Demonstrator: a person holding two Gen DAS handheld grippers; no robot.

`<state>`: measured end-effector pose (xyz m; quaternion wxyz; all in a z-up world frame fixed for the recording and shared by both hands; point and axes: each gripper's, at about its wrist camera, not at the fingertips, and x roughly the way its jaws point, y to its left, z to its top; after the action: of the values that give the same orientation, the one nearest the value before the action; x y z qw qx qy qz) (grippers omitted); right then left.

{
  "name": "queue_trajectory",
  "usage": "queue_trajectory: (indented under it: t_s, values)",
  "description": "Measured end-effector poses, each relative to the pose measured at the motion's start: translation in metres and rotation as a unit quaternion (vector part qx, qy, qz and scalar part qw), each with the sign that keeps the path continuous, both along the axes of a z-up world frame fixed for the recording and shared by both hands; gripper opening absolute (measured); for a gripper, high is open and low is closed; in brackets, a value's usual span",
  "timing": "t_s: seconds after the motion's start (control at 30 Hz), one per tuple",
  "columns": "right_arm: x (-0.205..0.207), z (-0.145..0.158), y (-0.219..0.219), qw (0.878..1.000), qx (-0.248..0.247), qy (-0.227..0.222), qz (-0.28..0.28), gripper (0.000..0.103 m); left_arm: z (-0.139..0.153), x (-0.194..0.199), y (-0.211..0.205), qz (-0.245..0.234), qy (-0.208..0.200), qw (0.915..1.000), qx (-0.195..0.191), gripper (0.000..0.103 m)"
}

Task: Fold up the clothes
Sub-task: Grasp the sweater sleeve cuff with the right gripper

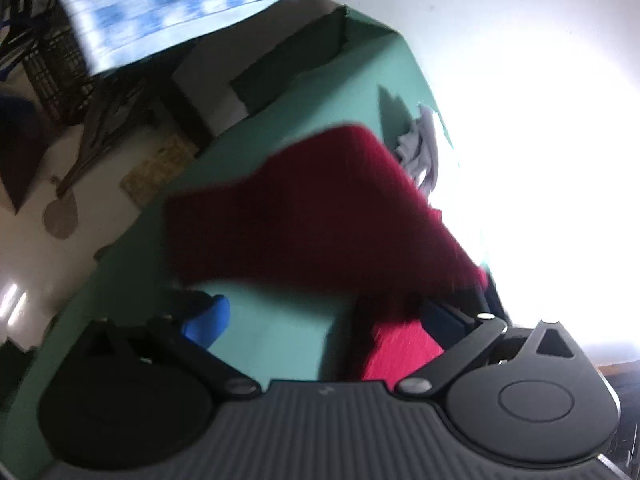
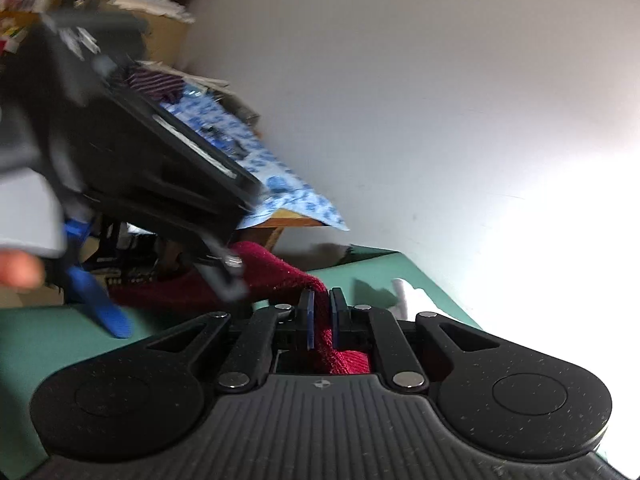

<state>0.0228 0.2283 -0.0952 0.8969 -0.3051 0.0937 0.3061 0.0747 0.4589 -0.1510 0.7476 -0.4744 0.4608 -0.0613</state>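
Lying seemingly crosswise, red garment (image 1: 316, 208) in right tongs (image 2: 322, 312)

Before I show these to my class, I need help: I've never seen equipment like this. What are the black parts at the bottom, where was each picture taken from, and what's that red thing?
No robot here: a person holds a hand-held gripper in each hand, with a camera on each looking forward along its jaws. The black parts at the bottom are the grippers themselves.

One picture is from the left gripper; its jaws stand wide apart, open. The other is from the right gripper; its jaws are pinched shut on a fold of the red cloth. The left gripper also shows there, blurred.

The red cloth hangs lifted over a green table. A grey garment lies farther back.
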Motion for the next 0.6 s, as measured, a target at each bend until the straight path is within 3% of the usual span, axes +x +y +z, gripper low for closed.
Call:
queue_trajectory:
  t_s: [0.07,0.1,0.13,0.17,0.33,0.47,0.6]
  values:
    - [-0.005,0.004,-0.005,1.000,0.011,-0.004,-0.017,0.006,0.002,0.015,-0.003,-0.005,-0.005,1.0000,-0.001,0.098]
    - [-0.008,0.005,-0.009,0.999,0.018,-0.007,-0.027,0.006,0.004,0.022,-0.004,-0.009,-0.009,0.9999,-0.002,0.078]
    - [-0.011,0.007,-0.012,0.999,0.025,-0.009,-0.036,0.006,0.006,0.029,-0.006,-0.015,-0.013,0.9998,-0.001,0.034]
    - [-0.014,0.008,-0.015,0.998,0.029,-0.011,-0.046,0.006,0.009,0.034,-0.008,-0.026,-0.018,0.9995,0.003,0.000]
    - [-0.030,0.006,-0.031,0.994,0.054,0.004,-0.091,0.006,0.031,0.051,-0.018,-0.064,-0.065,0.9954,0.029,0.000]
    - [-0.042,0.000,-0.044,0.990,0.067,0.022,-0.124,0.006,0.046,0.054,-0.037,-0.102,-0.101,0.9893,0.027,0.000]
    - [-0.046,-0.003,-0.067,0.981,0.095,0.051,-0.164,0.007,0.047,0.057,-0.067,-0.137,-0.093,0.9851,0.044,0.000]
